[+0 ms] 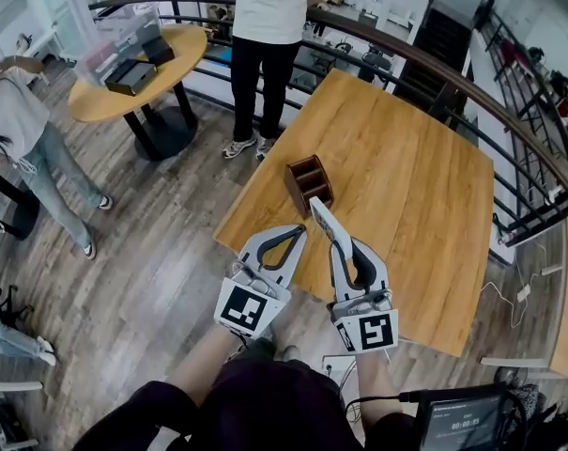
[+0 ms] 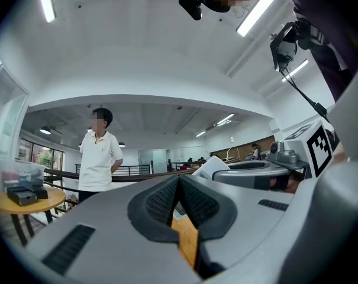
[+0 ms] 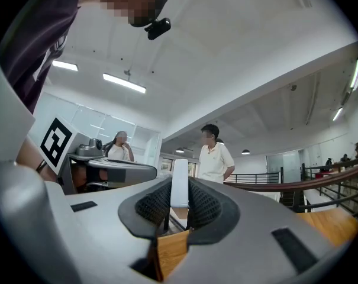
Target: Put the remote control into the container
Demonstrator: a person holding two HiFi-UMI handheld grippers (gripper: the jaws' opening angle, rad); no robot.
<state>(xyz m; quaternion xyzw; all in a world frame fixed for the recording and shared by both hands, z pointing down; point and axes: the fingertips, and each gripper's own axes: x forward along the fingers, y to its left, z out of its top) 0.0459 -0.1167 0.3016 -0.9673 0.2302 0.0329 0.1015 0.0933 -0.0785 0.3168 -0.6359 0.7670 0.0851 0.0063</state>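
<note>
Left gripper (image 1: 296, 234), lower centre: jaws pressed together, empty. Right gripper (image 1: 334, 244), just beside it: jaws pinching the white remote control (image 1: 322, 218) over the near worktop (image 1: 406, 195) edge. Step, as judged: carrying. Brown container (image 1: 308, 183), mid-frame: compartments apparently empty. Next: align the remote above a compartment, lower, release.

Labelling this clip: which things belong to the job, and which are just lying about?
Job: remote control, clamped in the right gripper; wooden container.
Lying about: round table, with black box and clear bin on it.
</note>
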